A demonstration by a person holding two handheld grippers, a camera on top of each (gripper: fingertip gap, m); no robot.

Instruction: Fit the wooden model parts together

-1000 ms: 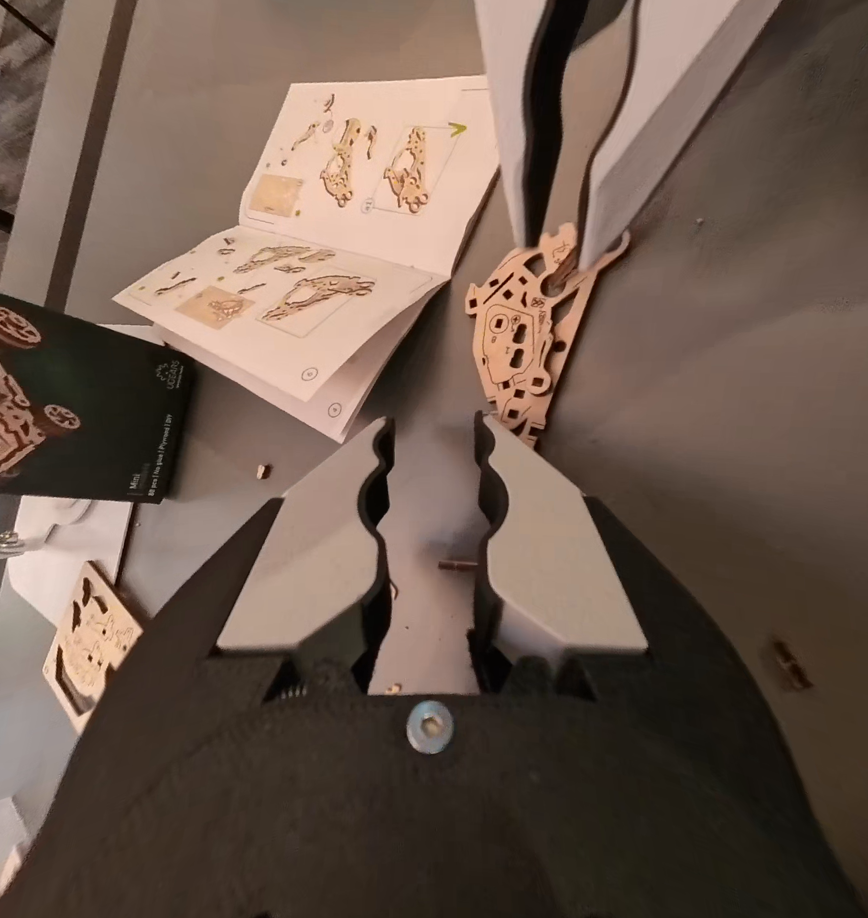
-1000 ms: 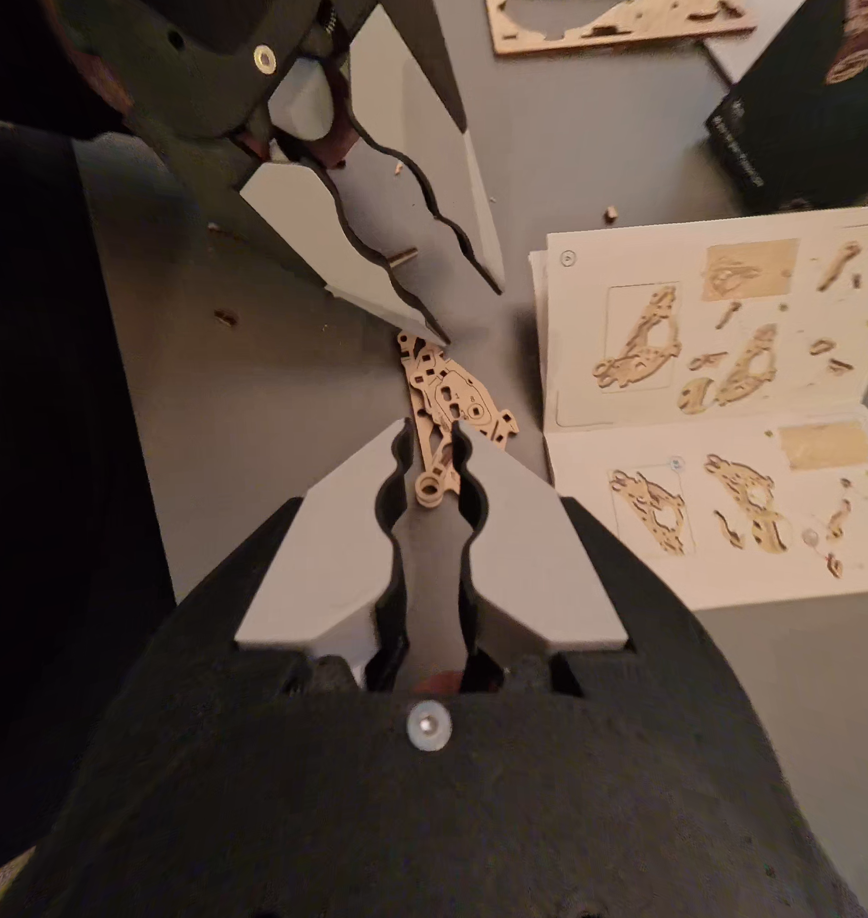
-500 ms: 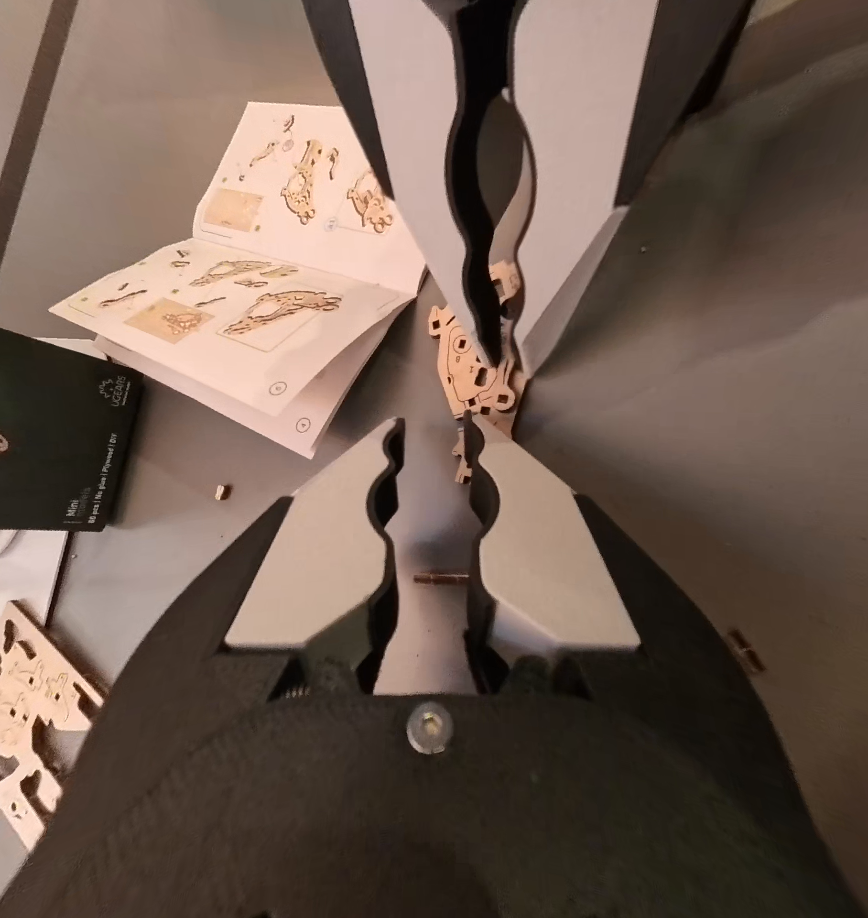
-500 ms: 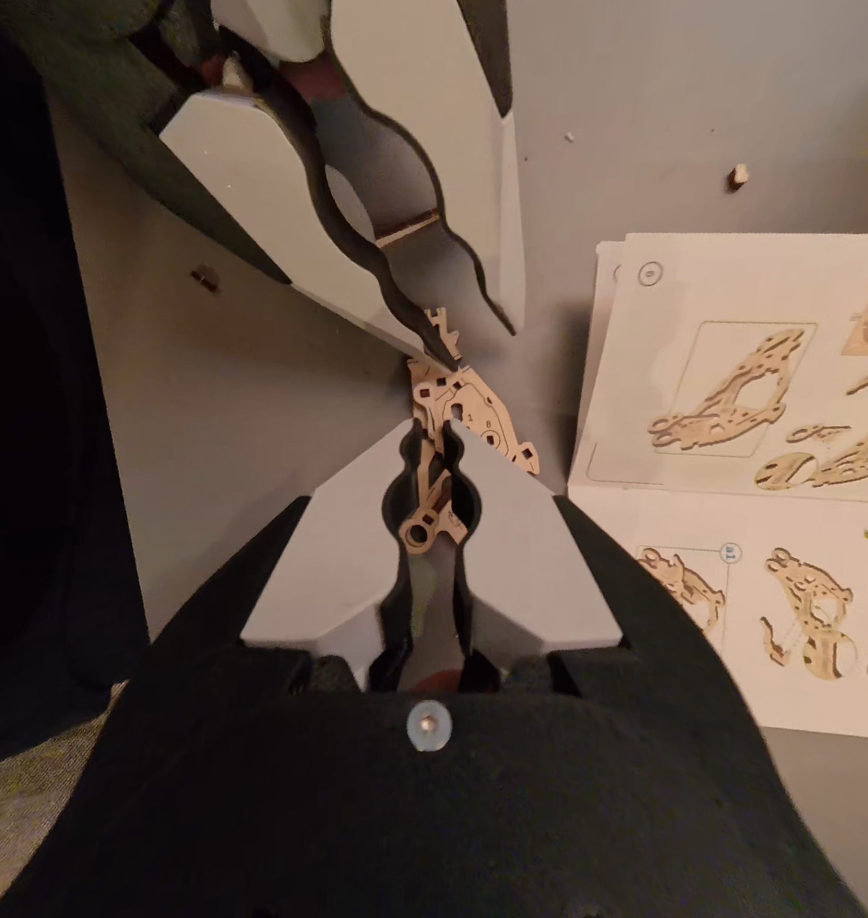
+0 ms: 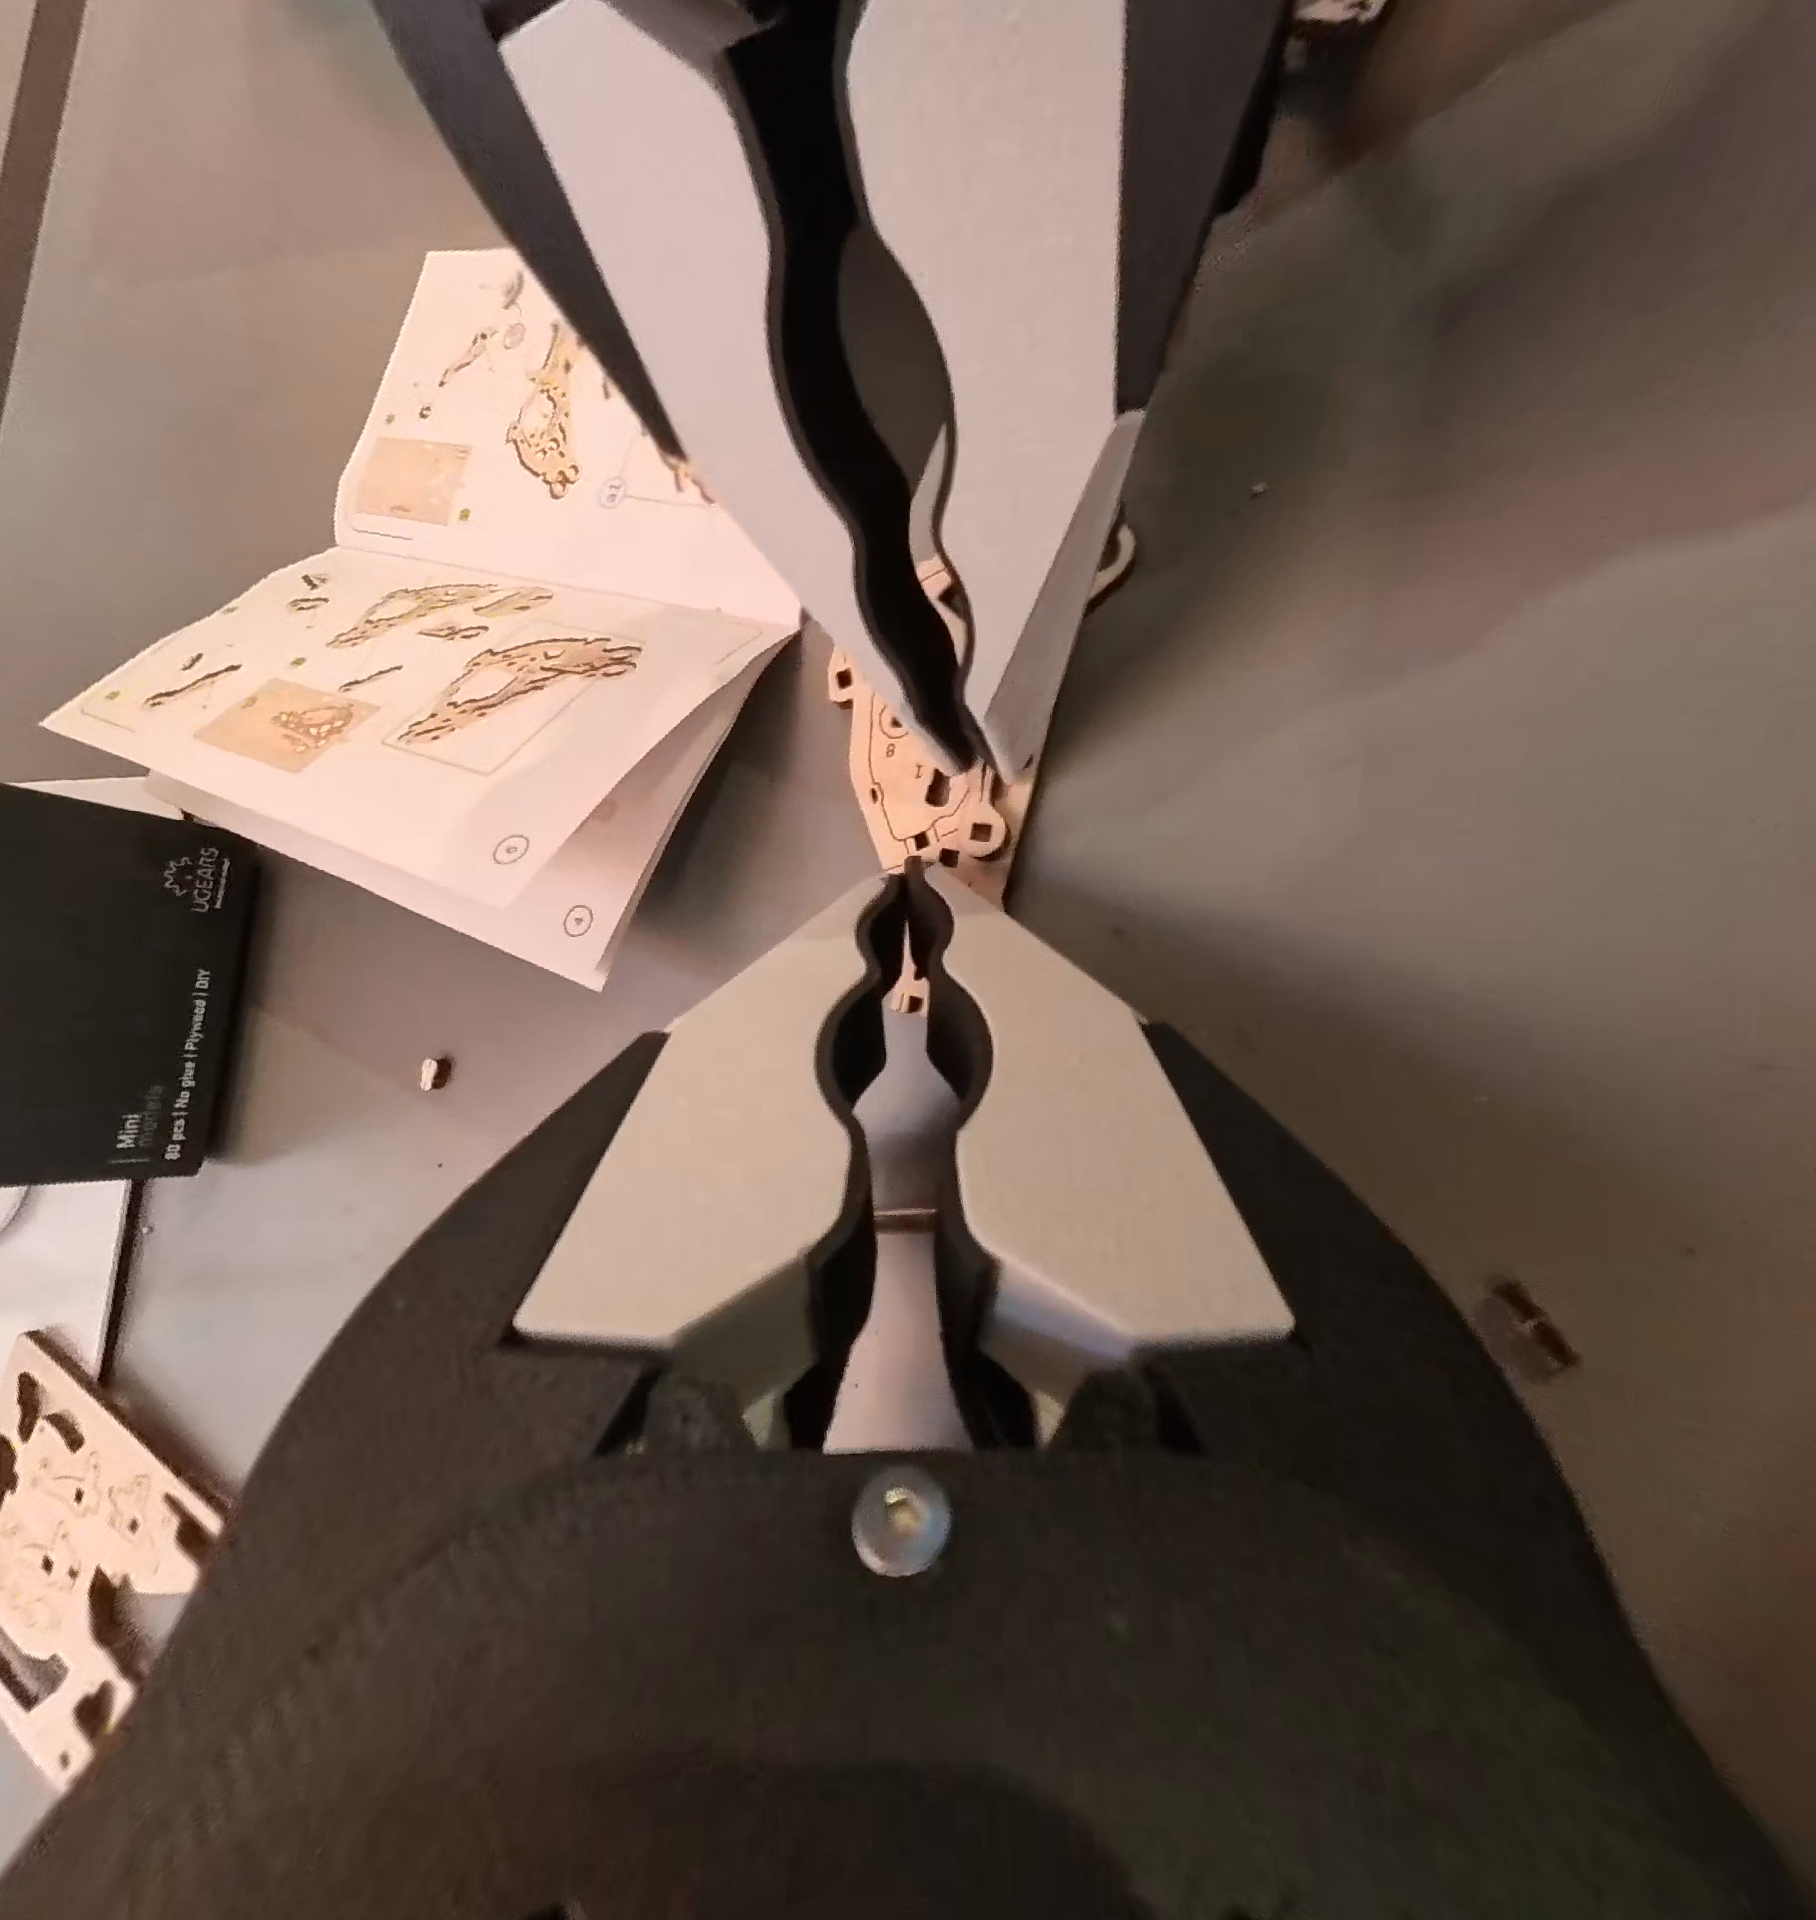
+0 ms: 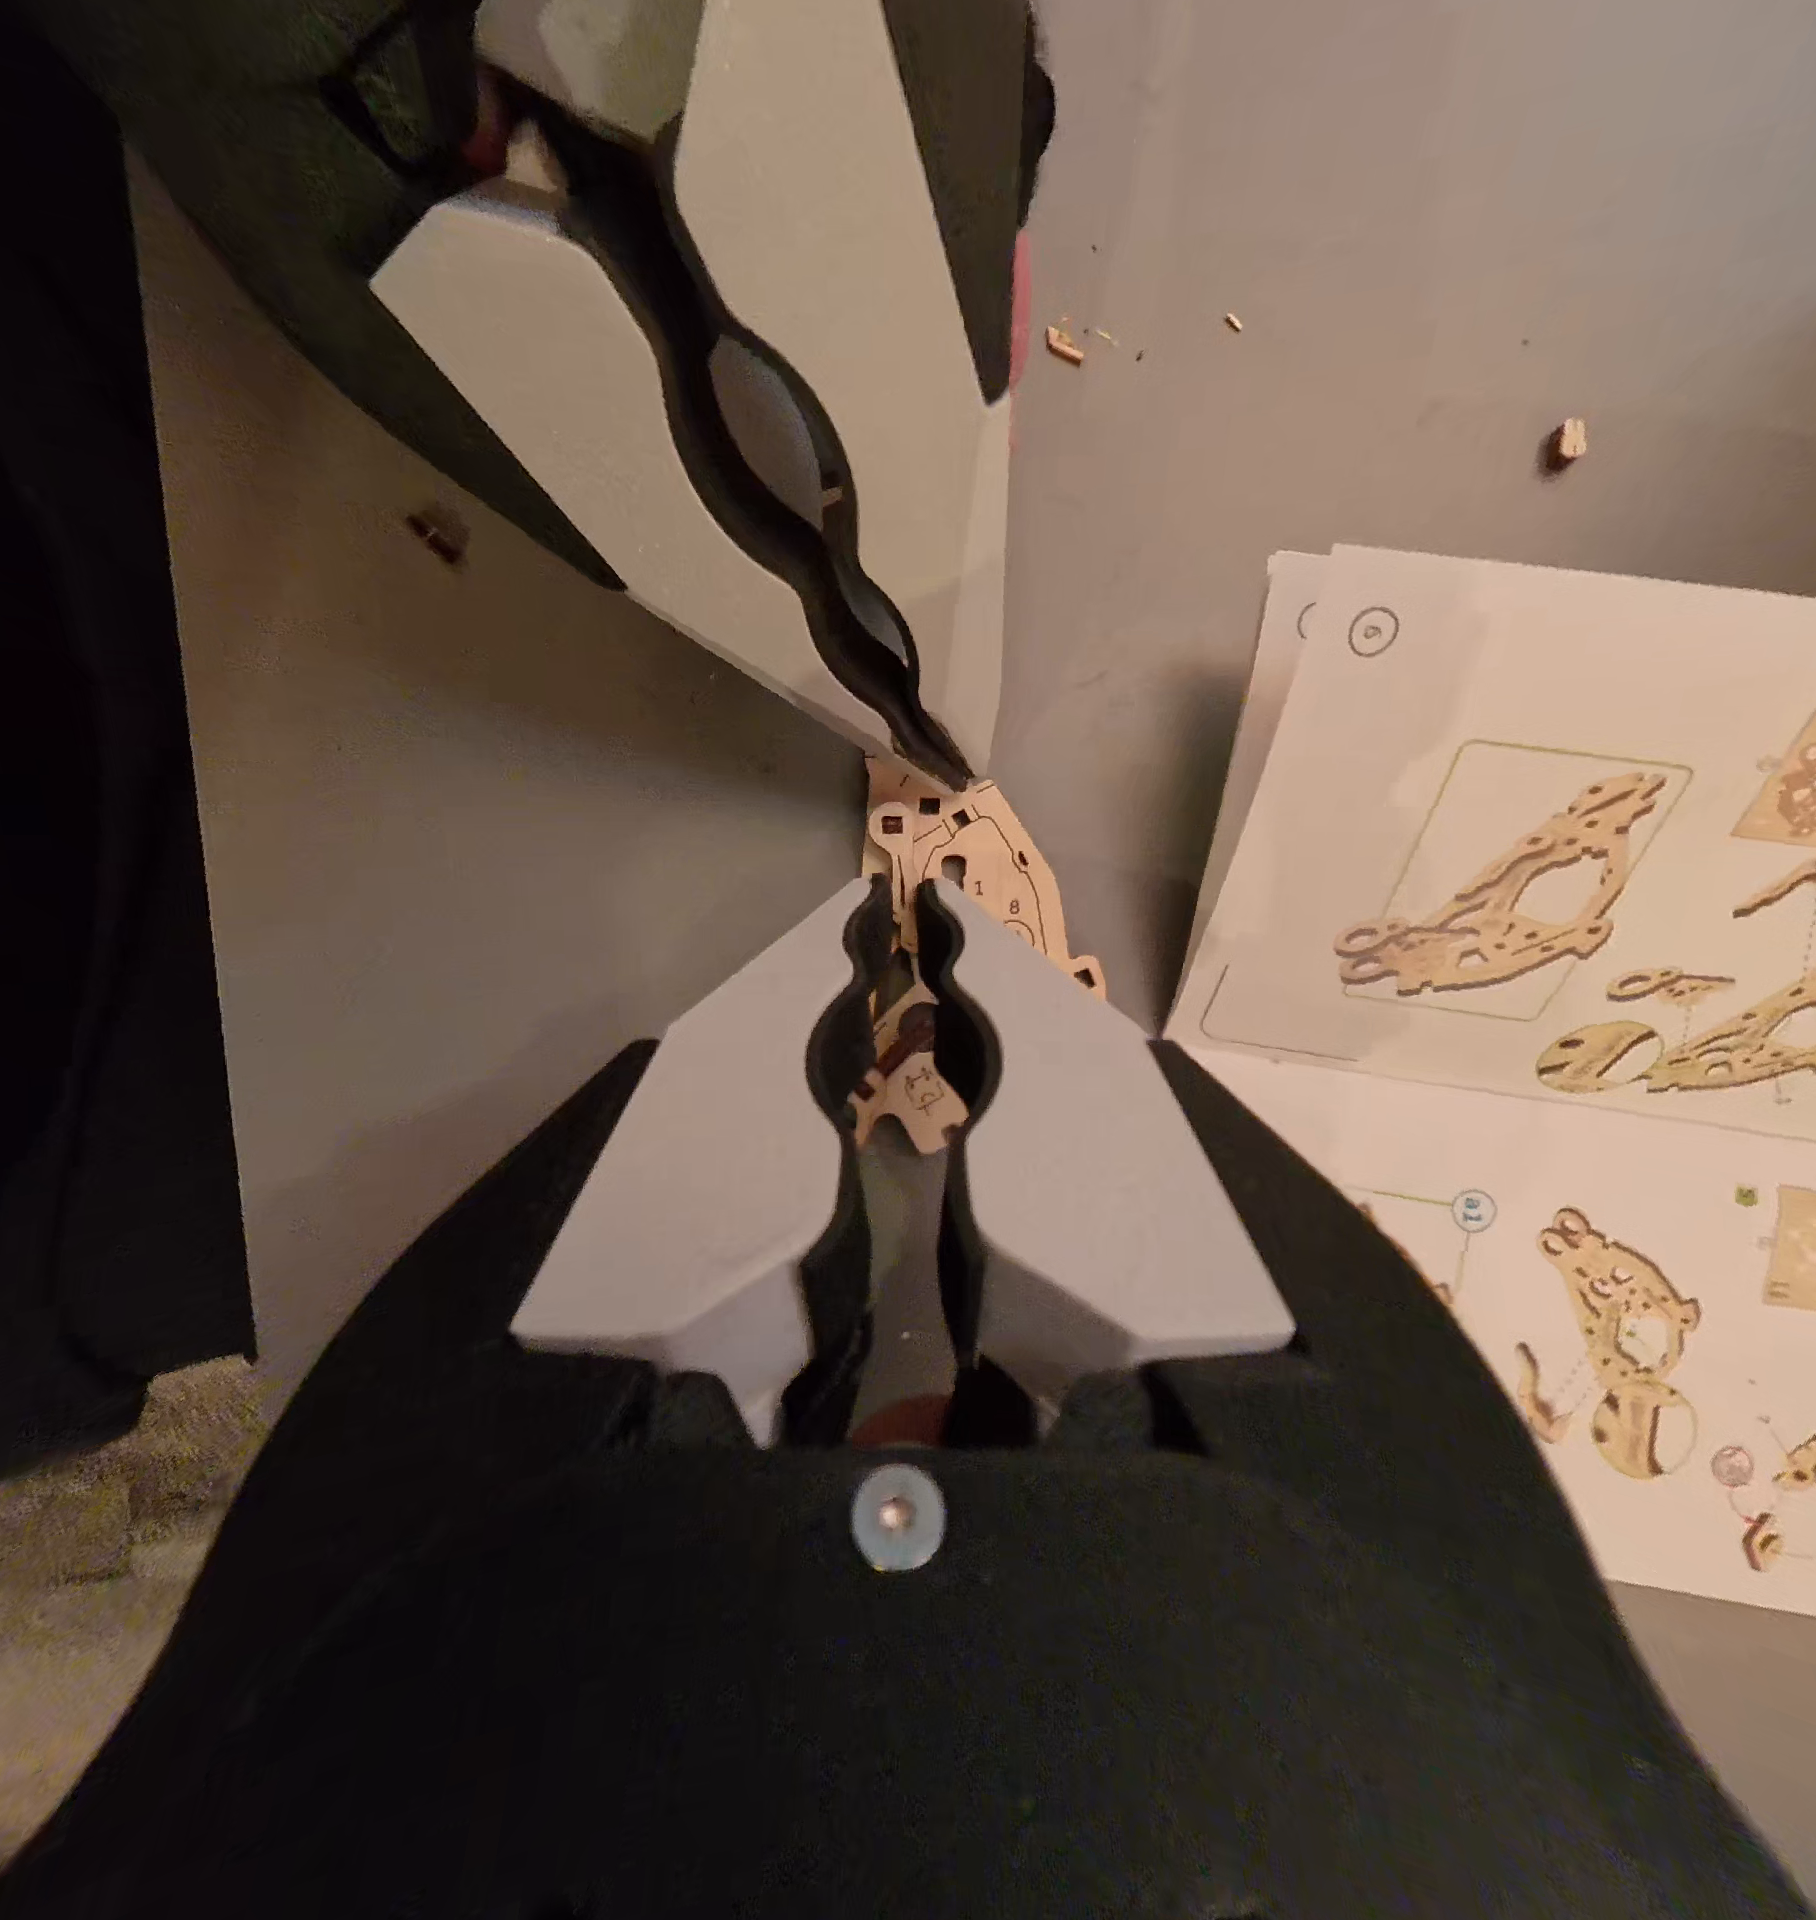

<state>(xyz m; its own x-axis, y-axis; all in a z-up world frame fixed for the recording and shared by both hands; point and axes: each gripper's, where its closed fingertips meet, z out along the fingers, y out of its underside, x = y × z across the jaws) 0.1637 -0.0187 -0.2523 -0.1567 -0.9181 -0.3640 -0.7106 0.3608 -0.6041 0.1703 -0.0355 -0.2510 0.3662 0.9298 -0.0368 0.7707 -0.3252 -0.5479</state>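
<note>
A flat pale wooden model part (image 5: 904, 810) with cut-outs hangs above the grey table (image 5: 1506, 727), between my two grippers. My left gripper (image 5: 906, 883) is shut on the part's near end, and a thin strip of wood shows edge-on between its pads. The right wrist view shows the left gripper (image 6: 935, 774) coming from above, pinching the part (image 6: 997, 883) at its far edge. My right gripper (image 6: 902, 894) is shut on the other end, with wood showing between its pads. It enters the left wrist view from the top (image 5: 971, 764).
An open instruction booklet (image 5: 447, 665) lies on the table just beside the part, also seen in the right wrist view (image 6: 1506, 935). A black box (image 5: 83, 987) and a punched wooden sheet (image 5: 42, 1538) lie at the left. Small wood scraps (image 5: 431, 1072) (image 6: 1567, 442) are scattered about. The grippers are tip to tip, or close to it.
My left gripper was open and has closed on the part's near end. The right gripper kept its hold and brought the part in, so the two grippers now stand tip to tip.
</note>
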